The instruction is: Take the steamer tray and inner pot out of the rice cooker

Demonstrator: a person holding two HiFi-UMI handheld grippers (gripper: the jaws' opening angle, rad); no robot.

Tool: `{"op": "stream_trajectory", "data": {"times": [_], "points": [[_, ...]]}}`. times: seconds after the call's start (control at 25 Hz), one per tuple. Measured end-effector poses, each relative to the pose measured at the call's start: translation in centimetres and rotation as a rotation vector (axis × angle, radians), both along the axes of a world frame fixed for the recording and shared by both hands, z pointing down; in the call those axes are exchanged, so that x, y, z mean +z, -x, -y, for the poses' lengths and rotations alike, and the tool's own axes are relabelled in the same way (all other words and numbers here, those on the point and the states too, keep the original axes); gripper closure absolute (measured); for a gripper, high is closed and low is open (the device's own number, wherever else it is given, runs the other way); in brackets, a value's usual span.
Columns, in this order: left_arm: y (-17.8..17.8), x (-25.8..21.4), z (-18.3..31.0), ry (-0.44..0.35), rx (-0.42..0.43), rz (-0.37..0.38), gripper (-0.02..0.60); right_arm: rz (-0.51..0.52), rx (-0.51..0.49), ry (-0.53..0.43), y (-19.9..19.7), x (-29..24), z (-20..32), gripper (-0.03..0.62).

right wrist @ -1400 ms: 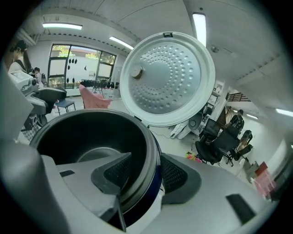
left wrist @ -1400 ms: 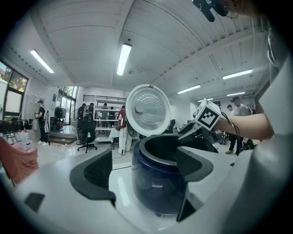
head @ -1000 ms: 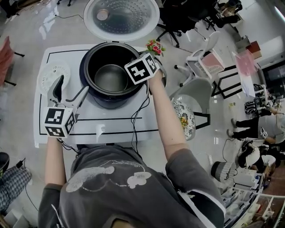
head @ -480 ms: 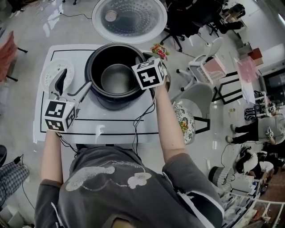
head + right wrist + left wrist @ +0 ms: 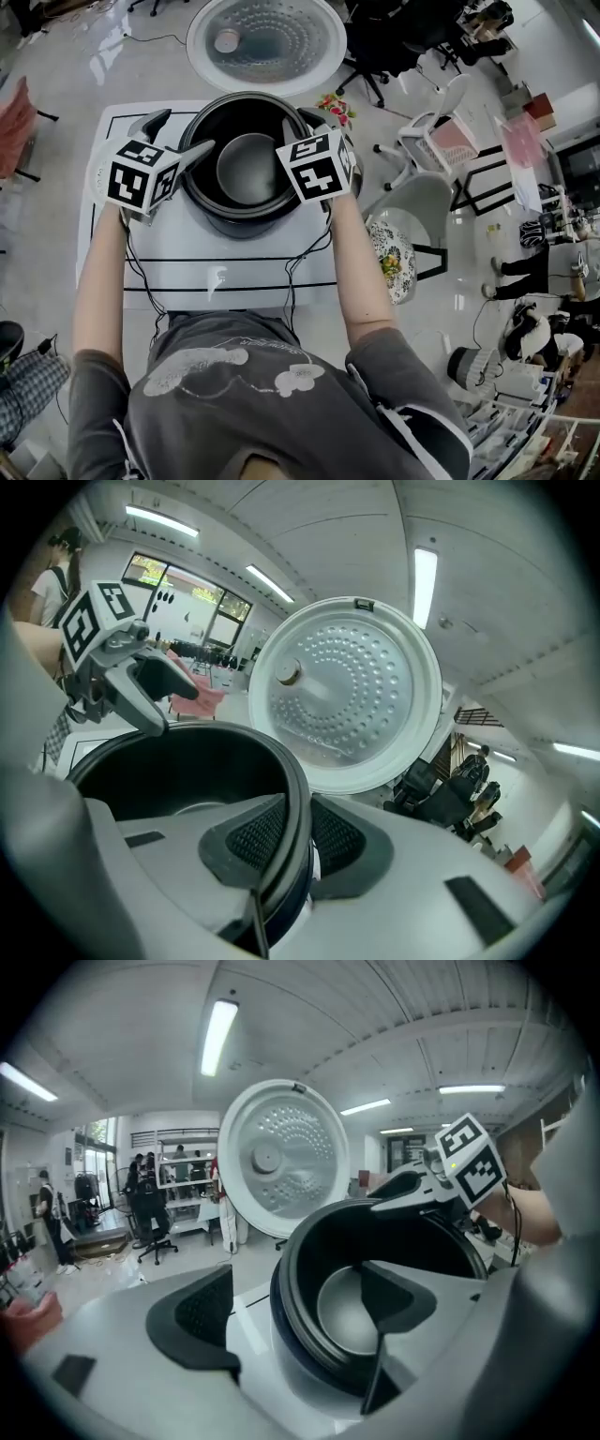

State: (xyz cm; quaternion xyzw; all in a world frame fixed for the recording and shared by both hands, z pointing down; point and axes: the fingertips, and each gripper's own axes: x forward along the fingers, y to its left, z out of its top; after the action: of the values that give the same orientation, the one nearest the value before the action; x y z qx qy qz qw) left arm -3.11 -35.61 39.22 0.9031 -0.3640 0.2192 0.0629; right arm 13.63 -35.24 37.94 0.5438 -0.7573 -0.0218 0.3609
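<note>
Closing jaws: your right gripper [image 5: 286, 841] has just been drawing its jaws in, and its ribbed pads now pinch the right-hand rim of the dark metal round inner pot [image 5: 246, 164].
Left side: your left gripper [image 5: 295, 1302] is spread wide and straddles the pot's left rim, one jaw inside the bowl and one outside, with neither pad pressing yet.
Pot position: the inner pot sits inside the dark-sided round rice cooker [image 5: 242, 223], whose silvery dimpled lid [image 5: 265, 42] stands fully open behind it. Whether the pot has begun to rise from its seat cannot be told.
Meaning for the task: you hold one side firmly and the other is only lined up. I judge the lift-out is about to start, once the left jaws close on the rim.
Steamer tray: nothing lies over the pot's mouth, so that half of the job looks done.
Change from a second ago: your left gripper was then down on the white table [image 5: 234, 272], beside a white perforated steamer tray at the left. It has since swung in to the cooker, and its marker cube now covers the spot where the tray lay.
Right gripper then: already at the right rim.
</note>
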Motion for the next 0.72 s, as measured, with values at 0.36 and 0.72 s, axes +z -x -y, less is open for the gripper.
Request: {"op": "stream_trajectory", "data": {"times": [0.36, 0.72], "points": [[-5.3, 1.0, 4.1, 0.041, 0.128, 0.213, 0.15, 0.053, -0.02, 0.015, -0.1, -0.4, 0.0, 0.491], [-5.6, 3.8, 5.5, -0.006, 0.096, 0.45, 0.401, 0.073, -0.035, 0.011, -0.1, -0.2, 0.1, 0.491]]}}
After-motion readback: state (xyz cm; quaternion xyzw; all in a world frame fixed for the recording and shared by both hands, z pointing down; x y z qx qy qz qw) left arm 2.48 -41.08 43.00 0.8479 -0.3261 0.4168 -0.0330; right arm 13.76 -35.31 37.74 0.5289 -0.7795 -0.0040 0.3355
